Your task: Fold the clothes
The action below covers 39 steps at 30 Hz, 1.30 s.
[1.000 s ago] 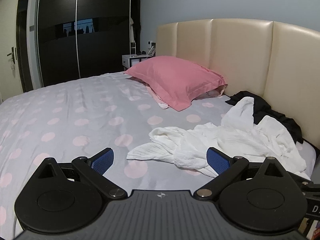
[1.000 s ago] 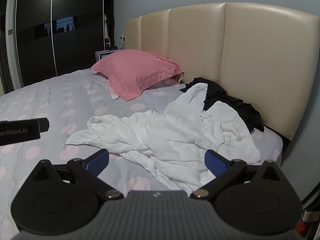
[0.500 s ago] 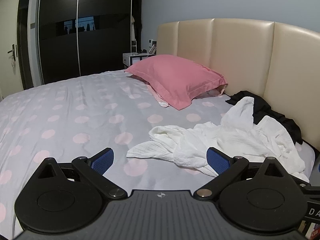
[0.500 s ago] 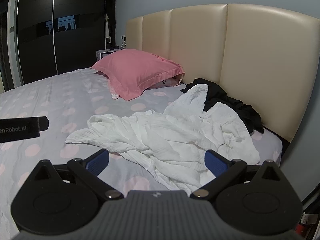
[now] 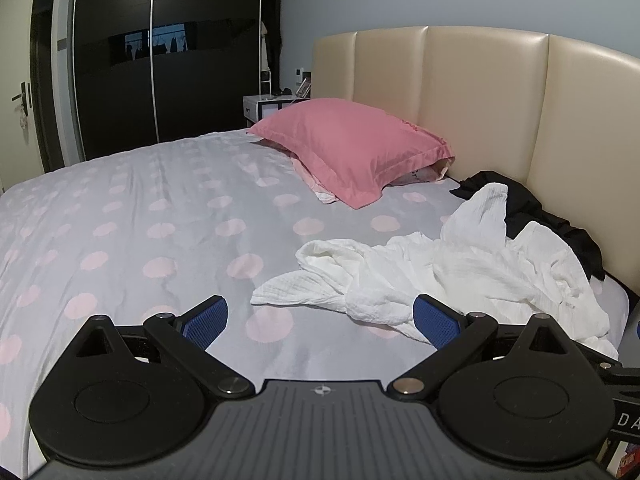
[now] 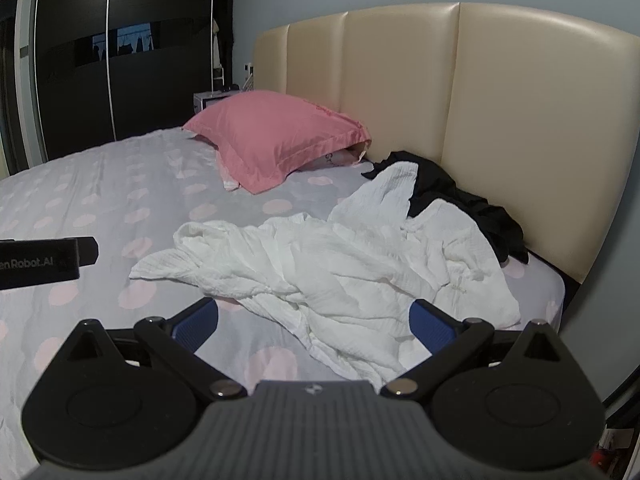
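Dim, cool indoor light, soft shadows. Faint sheen on headboard (image 6: 520, 120) and wardrobe (image 5: 180, 40). Strong fisheye bending, dark vignette at corners. Sharp throughout.

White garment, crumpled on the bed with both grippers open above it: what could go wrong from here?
1. The white garment is bunched in layers; a gripper may pinch several at once, so it might not spread flat.
2. The black garment lies against it by the headboard and could get dragged along.
3. Its edge lies near the bed's corner; pulling could slide it off.
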### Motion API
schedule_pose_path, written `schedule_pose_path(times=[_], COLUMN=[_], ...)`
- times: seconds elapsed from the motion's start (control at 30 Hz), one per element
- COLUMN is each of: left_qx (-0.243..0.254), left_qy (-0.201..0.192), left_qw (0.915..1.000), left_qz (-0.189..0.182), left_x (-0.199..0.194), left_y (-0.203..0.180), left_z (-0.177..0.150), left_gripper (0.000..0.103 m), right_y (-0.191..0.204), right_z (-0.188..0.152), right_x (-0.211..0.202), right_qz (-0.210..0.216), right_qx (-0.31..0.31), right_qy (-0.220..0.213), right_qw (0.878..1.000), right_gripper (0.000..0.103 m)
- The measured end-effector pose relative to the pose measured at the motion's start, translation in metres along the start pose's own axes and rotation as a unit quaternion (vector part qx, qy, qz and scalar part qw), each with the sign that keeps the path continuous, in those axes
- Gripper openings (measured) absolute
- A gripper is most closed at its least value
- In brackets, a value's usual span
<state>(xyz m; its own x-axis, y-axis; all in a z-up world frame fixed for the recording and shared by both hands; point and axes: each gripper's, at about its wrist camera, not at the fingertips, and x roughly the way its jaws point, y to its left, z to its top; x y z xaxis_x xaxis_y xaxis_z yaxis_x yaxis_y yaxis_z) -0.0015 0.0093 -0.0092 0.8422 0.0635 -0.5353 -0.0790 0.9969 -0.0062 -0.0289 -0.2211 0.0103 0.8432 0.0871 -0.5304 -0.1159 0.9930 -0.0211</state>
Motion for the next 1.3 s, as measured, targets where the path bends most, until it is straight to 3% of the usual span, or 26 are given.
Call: schedule_pose_path(times=[0.33,0.47,0.67,0.77,0.93,1.07,1.17,1.3], left_qx=[0.000,0.010,0.021,0.036,0.043,0.045,0.042,0.022], left_qy=[0.027,0.039,0.068,0.072,0.091,0.116,0.132,0.155], left_qw=[0.9995,0.9983,0.9955,0.9950,0.9941,0.9921,0.9903,0.9875], left_qz=[-0.018,-0.041,-0.063,-0.060,-0.041,-0.020,0.000,0.021], left_x=[0.021,0.039,0.071,0.084,0.105,0.119,0.127,0.135], left_y=[0.008,0.006,-0.001,-0.002,0.011,0.029,0.046,0.069], left_z=[-0.003,0.000,0.007,0.007,0.002,-0.009,-0.020,-0.034], left_gripper=[0.099,0.096,0.083,0.082,0.081,0.081,0.081,0.081], right_y=[-0.013,-0.018,-0.034,-0.043,-0.065,-0.076,-0.089,-0.095], right_z=[0.014,0.027,0.042,0.039,0.028,0.020,0.014,0.012], right_x=[0.030,0.054,0.116,0.153,0.206,0.234,0.253,0.266], right_qz=[0.028,0.023,0.009,-0.020,-0.034,-0.051,-0.051,-0.043], right_qx=[-0.008,-0.033,-0.040,-0.053,-0.055,-0.080,-0.061,-0.050], right_qy=[0.036,0.039,0.070,0.094,0.125,0.126,0.135,0.148], right_qw=[0.999,0.998,0.997,0.994,0.990,0.988,0.988,0.987], right_gripper=[0.101,0.089,0.074,0.060,0.059,0.060,0.059,0.040])
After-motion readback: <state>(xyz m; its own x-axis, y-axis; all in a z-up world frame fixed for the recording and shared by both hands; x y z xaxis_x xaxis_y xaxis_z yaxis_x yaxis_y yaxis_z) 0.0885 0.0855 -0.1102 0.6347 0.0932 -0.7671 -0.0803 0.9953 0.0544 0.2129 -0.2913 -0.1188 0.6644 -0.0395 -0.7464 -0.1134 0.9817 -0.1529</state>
